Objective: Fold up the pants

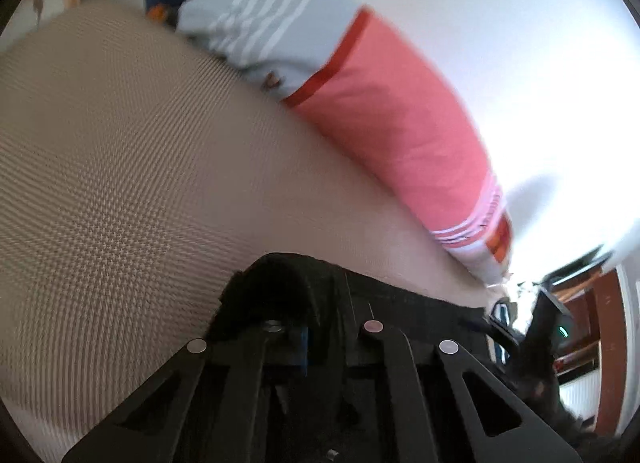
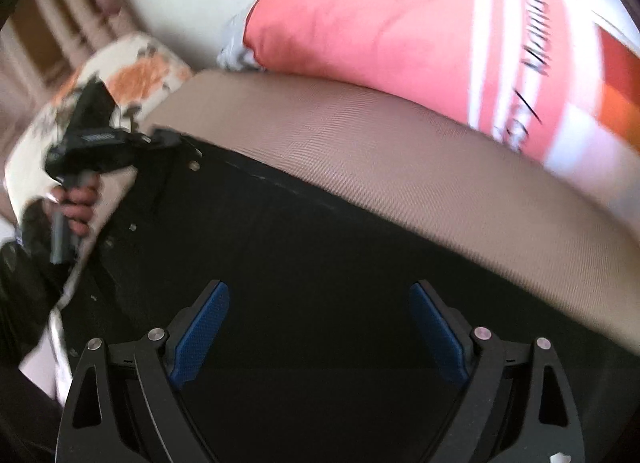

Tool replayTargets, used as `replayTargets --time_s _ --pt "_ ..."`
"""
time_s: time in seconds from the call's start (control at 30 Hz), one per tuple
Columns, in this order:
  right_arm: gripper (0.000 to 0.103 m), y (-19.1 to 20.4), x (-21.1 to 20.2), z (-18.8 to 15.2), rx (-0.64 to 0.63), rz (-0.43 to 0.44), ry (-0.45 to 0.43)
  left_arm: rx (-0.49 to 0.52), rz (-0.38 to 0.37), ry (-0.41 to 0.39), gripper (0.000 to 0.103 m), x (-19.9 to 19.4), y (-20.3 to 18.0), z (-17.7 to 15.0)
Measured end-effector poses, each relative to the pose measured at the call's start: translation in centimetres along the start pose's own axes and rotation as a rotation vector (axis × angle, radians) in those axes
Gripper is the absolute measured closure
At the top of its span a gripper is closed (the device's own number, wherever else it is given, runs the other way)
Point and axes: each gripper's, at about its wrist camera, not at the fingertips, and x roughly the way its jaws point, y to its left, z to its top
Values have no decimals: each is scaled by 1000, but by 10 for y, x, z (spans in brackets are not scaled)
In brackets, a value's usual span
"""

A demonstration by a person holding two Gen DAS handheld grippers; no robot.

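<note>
Black pants [image 2: 304, 255] lie on a beige textured bed cover [image 2: 400, 151]. In the left wrist view a bunched edge of the pants [image 1: 280, 287] is pinched between my left gripper's [image 1: 304, 339] closed fingers. The right wrist view shows that gripper [image 2: 160, 139] at the pants' far left corner, held by a hand. My right gripper [image 2: 320, 323] is open, its blue pads [image 2: 204, 323] spread wide just over the dark cloth, holding nothing.
A pink pillow [image 1: 392, 119] with white stripes and a grey striped pillow [image 1: 260, 19] lie along the white wall. A floral cushion [image 2: 132, 75] sits at the bed's left end. Brown wooden furniture [image 1: 600, 327] stands beyond the bed.
</note>
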Motion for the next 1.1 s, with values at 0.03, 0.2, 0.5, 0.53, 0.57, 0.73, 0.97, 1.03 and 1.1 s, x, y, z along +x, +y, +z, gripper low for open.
replayTargets --time_s 0.03,0.2,0.5,0.53,0.57,0.73,0.97,1.03,1.1 --pt "13 -3 5 9 -44 21 28 17 -24 -17 94 -9 -10 -3" --pt "14 -8 23 38 -218 101 147 147 -100 -86 94 -52 -55 -15" --pt "33 -42 37 51 -336 186 364 231 -64 -126 94 -83 -76 -29" --pt "33 -49 35 51 -324 193 367 228 -65 -128 94 -85 -75 -30" --pt "33 -55 32 52 -318 193 362 226 -66 -133 94 -86 -75 -31" --pt "40 -72 31 48 -290 174 356 226 -28 -158 94 -84 -78 -36" --pt "75 -81 22 29 -291 86 285 216 -10 -161 94 -81 -81 -38" --pt "84 -80 18 26 -275 37 248 229 7 -160 94 -79 -83 -39" --pt "90 -73 11 19 -308 -16 214 225 11 -158 94 -80 -82 -39"
